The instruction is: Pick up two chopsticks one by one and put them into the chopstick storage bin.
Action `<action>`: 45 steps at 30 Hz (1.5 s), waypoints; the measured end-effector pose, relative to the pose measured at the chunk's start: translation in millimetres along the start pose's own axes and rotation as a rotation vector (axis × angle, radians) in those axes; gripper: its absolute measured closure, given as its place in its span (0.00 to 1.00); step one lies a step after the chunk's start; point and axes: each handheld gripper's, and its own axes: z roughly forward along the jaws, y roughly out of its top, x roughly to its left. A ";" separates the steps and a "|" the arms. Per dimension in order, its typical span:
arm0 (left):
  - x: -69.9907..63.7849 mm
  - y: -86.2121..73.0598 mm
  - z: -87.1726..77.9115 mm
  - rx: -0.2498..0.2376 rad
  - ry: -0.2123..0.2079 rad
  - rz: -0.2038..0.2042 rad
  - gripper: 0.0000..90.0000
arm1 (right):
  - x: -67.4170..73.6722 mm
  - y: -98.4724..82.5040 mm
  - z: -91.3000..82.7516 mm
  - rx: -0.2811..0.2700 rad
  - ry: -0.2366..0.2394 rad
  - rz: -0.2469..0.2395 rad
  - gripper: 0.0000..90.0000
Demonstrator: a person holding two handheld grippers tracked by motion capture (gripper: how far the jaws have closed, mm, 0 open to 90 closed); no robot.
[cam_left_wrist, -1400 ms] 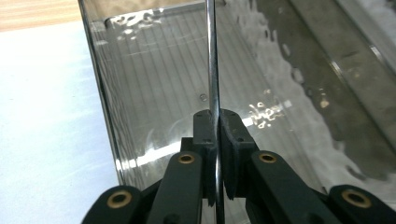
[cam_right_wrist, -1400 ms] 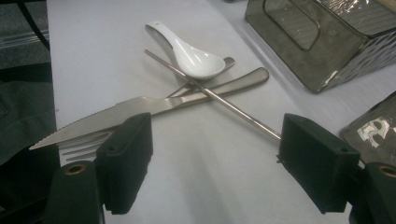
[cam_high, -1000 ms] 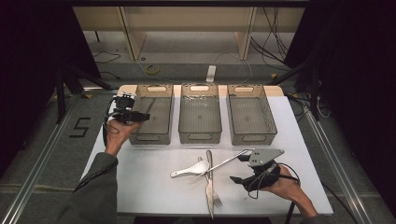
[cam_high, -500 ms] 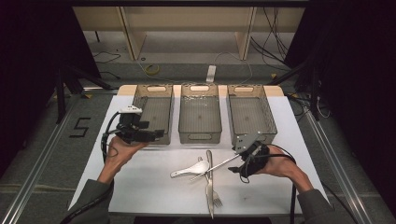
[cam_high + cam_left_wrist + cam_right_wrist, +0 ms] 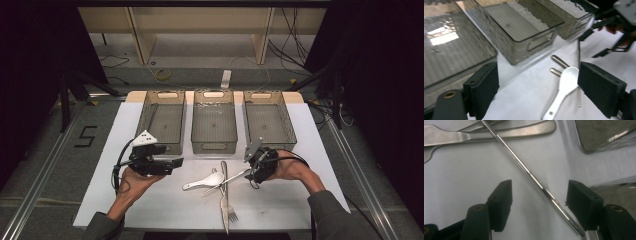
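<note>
High view, with both gripper views. The right gripper (image 5: 248, 172), at lower right of centre in the high view, stood over the near end of a thin metal chopstick (image 5: 531, 175) lying on the white counter (image 5: 300, 200). In the right gripper view the chopstick ran diagonally between the jaws, which had just been closing but did not yet press on it; its lower end lay just beside the right-hand jaw. The left gripper (image 5: 177, 163), at lower left of centre, pointed toward the cutlery, its jaws released after just opening, with nothing between them. A white ceramic spoon (image 5: 564, 87) lay ahead of it, beside a fork (image 5: 228, 205) and a table knife (image 5: 223, 195), whose handles the chopstick crossed. Three clear bins (image 5: 214, 145) stood in a row along the upper part of the counter.
</note>
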 end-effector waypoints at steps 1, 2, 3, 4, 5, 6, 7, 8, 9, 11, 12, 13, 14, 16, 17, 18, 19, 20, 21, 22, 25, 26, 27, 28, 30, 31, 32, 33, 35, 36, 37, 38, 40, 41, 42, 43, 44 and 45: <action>-2.1 -1.5 -0.7 -0.002 -0.006 0.003 0.19 | -1.1 0.0 1.5 0.004 0.004 0.003 0.44; -2.1 -1.5 -0.7 -0.002 -0.006 0.003 0.19 | -2.6 0.3 3.2 0.009 0.004 0.000 0.45; -4.4 -2.9 -1.0 -0.005 -0.010 0.007 0.19 | -3.7 0.6 4.9 0.012 0.005 -0.004 0.46; -6.5 -4.1 -1.3 0.000 -0.015 0.012 0.18 | -4.3 1.1 6.4 0.014 0.009 -0.003 0.47; -10.6 -6.6 -1.0 0.007 -0.023 0.015 0.18 | -5.1 1.8 7.2 0.018 0.014 -0.007 0.48; -12.1 -7.6 -0.7 0.009 -0.026 0.019 0.18 | -5.6 2.5 8.3 0.017 0.020 -0.012 0.49; -12.1 -7.6 -0.7 0.009 -0.026 0.019 0.18 | -5.4 3.1 9.1 0.022 0.025 -0.014 0.49; -13.3 -8.2 -0.5 0.012 -0.028 0.022 0.18 | -5.1 3.9 10.5 0.030 0.027 -0.015 0.50; -14.5 -8.4 -0.1 0.012 -0.030 0.019 0.18 | -5.1 4.5 12.4 0.043 0.029 -0.030 0.51; -15.9 -7.8 0.8 0.009 -0.028 0.020 0.18 | -4.4 5.6 16.0 0.065 0.032 -0.049 0.52; -15.8 -7.9 0.9 0.015 -0.029 0.027 0.18 | -5.0 6.0 17.7 0.065 0.031 -0.053 0.53; -15.7 -8.1 0.9 0.016 -0.027 0.028 0.18 | -5.7 6.6 18.6 0.068 0.037 -0.057 0.54; -15.7 -8.1 0.9 0.016 -0.027 0.028 0.18 | -5.7 7.1 19.3 0.069 0.035 -0.056 0.56; -15.5 -8.4 0.7 0.012 -0.026 0.022 0.18 | -6.5 8.0 20.4 0.077 0.045 -0.064 0.58; -15.5 -8.4 0.7 0.010 -0.025 0.018 0.18 | -5.8 8.6 20.7 0.083 0.048 -0.062 0.59; -15.0 -8.6 1.0 0.014 -0.024 0.021 0.18 | -5.6 9.1 20.8 0.086 0.048 -0.069 0.61; -15.0 -8.6 1.0 0.014 -0.024 0.021 0.18 | -5.5 9.4 20.6 0.089 0.053 -0.073 0.61; -14.5 -9.0 1.9 0.016 -0.024 0.021 0.18 | -4.9 9.5 20.5 0.091 0.052 -0.075 0.63; -14.2 -9.2 2.5 0.016 -0.021 0.022 0.18 | -4.9 9.2 20.8 0.084 0.054 -0.088 0.64; -14.0 -9.4 3.0 0.018 -0.022 0.022 0.18 | -3.4 9.2 20.3 0.090 0.059 -0.088 0.66; -14.1 -9.8 4.2 0.020 -0.022 0.019 0.18 | -1.7 9.1 19.7 0.095 0.065 -0.100 0.71; -14.1 -9.8 4.2 0.020 -0.022 0.019 0.18 | -1.7 9.1 19.7 0.095 0.065 -0.100 0.71; -14.6 -9.9 4.5 0.019 -0.022 0.018 0.18 | -1.1 9.1 19.5 0.096 0.066 -0.109 0.73; -14.7 -9.8 4.5 0.021 -0.022 0.019 0.18 | 0.8 9.5 19.2 0.100 0.072 -0.130 0.77; -14.6 -9.8 4.8 0.024 -0.021 0.025 0.18 | 3.0 9.7 18.6 0.107 0.078 -0.150 0.80; -14.4 -9.9 4.8 0.023 -0.021 0.025 0.18 | 4.4 9.6 18.2 0.111 0.080 -0.156 0.82; -14.3 -9.9 4.9 0.024 -0.021 0.025 0.18 | 5.5 9.4 17.8 0.116 0.083 -0.168 0.84; -14.3 -9.9 4.9 0.024 -0.021 0.025 0.18 | 5.5 9.4 17.8 0.116 0.083 -0.168 0.84; -13.9 -10.0 5.1 0.026 -0.021 0.025 0.18 | 9.0 8.9 16.5 0.129 0.097 -0.200 0.88; -13.9 -10.0 5.2 0.026 -0.020 0.025 0.18 | 9.8 8.5 16.6 0.122 0.099 -0.214 0.89; -14.1 -10.1 5.7 0.029 -0.021 0.026 0.18 | 10.9 8.5 15.9 0.129 0.105 -0.226 0.90; -14.1 -10.1 5.7 0.029 -0.021 0.026 0.18 | 12.1 7.9 15.9 0.127 0.110 -0.238 0.92; -14.1 -10.3 6.5 0.031 -0.019 0.026 0.18 | 14.0 7.7 15.3 0.132 0.121 -0.259 0.94; -13.7 -10.3 6.8 0.033 -0.018 0.031 0.18 | 14.8 7.5 15.1 0.131 0.117 -0.265 0.94; -13.7 -10.4 7.0 0.034 -0.018 0.030 0.18 | 15.7 7.1 14.7 0.129 0.123 -0.268 0.94; -13.6 -10.5 7.2 0.035 -0.018 0.030 0.18 | 16.1 6.8 14.3 0.127 0.134 -0.277 0.95; -13.5 -10.5 7.3 0.036 -0.019 0.030 0.18 | 16.8 6.3 13.9 0.124 0.142 -0.293 0.95; -13.5 -10.5 7.3 0.036 -0.019 0.030 0.18 | 18.1 6.1 13.3 0.125 0.148 -0.301 0.95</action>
